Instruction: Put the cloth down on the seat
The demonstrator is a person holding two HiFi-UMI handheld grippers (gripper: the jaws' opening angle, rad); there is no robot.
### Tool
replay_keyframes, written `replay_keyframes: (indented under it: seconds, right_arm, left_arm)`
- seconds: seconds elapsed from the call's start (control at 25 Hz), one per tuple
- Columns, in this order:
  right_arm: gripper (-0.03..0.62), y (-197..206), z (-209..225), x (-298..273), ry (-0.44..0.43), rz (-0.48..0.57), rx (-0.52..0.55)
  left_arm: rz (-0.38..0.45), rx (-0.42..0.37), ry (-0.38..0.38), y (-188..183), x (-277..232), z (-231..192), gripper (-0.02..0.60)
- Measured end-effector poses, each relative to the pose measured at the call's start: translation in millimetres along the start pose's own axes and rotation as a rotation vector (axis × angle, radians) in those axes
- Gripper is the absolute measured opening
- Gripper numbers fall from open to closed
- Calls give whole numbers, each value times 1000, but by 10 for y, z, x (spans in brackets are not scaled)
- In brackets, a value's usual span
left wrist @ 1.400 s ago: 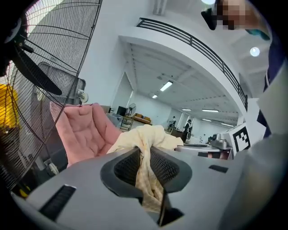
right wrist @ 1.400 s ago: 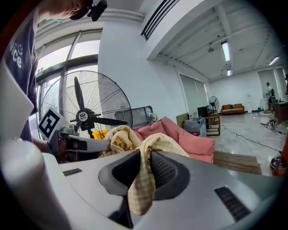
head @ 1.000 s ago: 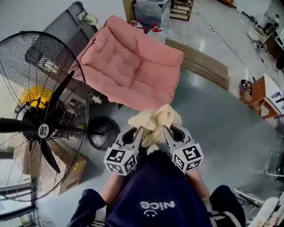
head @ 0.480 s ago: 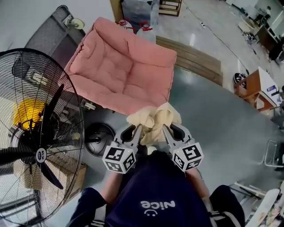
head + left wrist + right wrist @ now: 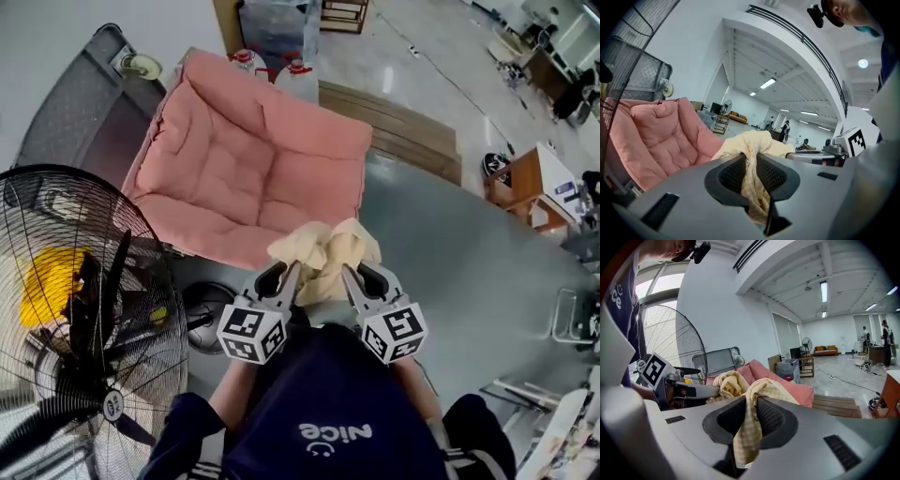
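A pale yellow checked cloth [image 5: 324, 255] hangs bunched between my two grippers, held in the air just short of the front edge of a pink cushioned seat [image 5: 253, 164]. My left gripper [image 5: 292, 274] is shut on one fold of the cloth [image 5: 752, 180]. The right gripper [image 5: 345, 275] is shut on another fold of the cloth [image 5: 749, 425]. In the left gripper view the pink seat [image 5: 661, 140] rises at the left, beyond the jaws. From the right gripper view I see the left gripper [image 5: 698, 391] close by, with the seat [image 5: 780, 380] behind the cloth.
A large black floor fan [image 5: 84, 319] stands at the left, its round base [image 5: 208, 302] just in front of the seat. Water bottles [image 5: 298, 80] and a grey cart [image 5: 70, 108] sit behind the seat. A wooden board [image 5: 403, 127] lies on the floor to the right.
The view has shifted forward and right: the pink seat now sits more centred and closer, the fan has slid toward the lower left. Both grippers still hold the cloth the same way.
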State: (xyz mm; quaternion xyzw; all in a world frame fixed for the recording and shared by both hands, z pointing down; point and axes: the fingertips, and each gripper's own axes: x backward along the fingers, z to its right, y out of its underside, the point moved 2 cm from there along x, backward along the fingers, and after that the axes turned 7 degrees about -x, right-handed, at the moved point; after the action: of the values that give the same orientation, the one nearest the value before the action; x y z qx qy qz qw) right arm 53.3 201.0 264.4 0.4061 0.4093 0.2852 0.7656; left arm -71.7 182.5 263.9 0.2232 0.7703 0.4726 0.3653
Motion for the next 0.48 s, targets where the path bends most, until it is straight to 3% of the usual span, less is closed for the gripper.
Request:
replay_keyframes:
  seconds: [0.48]
  right_arm:
    - [91, -268, -140, -792, 60, 17, -4]
  left_arm:
    - [-9, -51, 58, -325, -314, -768, 84]
